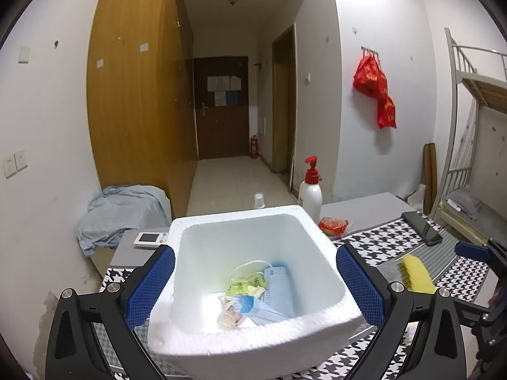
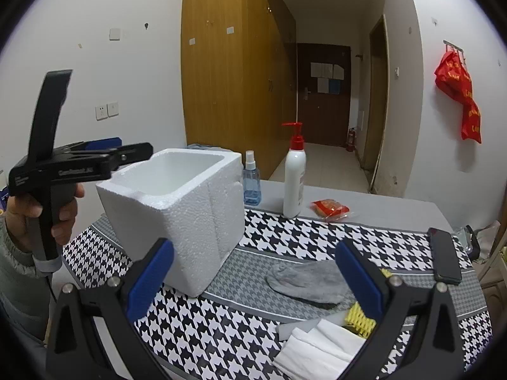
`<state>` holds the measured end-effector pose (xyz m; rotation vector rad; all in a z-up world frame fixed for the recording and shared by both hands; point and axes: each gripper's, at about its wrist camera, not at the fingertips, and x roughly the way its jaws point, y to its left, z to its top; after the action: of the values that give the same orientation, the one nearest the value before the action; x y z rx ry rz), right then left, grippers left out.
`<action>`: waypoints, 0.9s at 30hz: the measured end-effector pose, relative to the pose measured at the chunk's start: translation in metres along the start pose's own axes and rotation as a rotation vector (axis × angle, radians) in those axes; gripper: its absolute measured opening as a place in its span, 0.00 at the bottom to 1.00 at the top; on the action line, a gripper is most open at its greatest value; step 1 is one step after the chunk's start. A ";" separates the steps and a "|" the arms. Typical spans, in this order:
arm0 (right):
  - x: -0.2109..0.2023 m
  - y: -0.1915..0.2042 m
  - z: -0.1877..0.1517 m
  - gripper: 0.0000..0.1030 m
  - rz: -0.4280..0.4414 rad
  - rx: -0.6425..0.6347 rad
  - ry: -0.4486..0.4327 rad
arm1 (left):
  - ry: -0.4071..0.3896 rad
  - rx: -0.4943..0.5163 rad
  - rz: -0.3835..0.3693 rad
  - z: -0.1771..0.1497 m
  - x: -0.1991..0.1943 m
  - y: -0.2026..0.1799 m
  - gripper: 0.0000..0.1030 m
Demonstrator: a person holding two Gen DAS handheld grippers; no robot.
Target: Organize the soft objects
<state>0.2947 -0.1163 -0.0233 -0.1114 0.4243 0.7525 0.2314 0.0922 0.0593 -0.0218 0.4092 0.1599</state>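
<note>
A white foam box stands on the houndstooth cloth; it also shows in the right wrist view. Inside lie blue face masks and small packets. My left gripper is open and empty, its fingers on either side of the box above its rim. My right gripper is open and empty above the cloth. A grey sock lies between its fingers. A yellow sponge and folded white tissues lie beside its right finger. The sponge also shows in the left wrist view.
A white pump bottle, a blue spray bottle and a red packet stand at the table's far side. A black phone lies at the right. A white remote lies behind the box.
</note>
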 end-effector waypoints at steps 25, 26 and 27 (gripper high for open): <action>-0.055 0.016 -0.007 1.00 -0.015 -0.012 -0.067 | -0.111 0.029 -0.010 -0.013 -0.084 -0.026 0.99; -0.058 0.017 -0.008 1.00 -0.017 -0.011 -0.070 | -0.115 0.029 -0.012 -0.014 -0.088 -0.028 0.99; -0.062 0.017 -0.009 1.00 -0.018 -0.011 -0.073 | -0.117 0.031 -0.015 -0.016 -0.091 -0.029 0.99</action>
<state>0.2396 -0.1454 -0.0055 -0.0978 0.3491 0.7389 0.1472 0.0494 0.0811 0.0149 0.2949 0.1391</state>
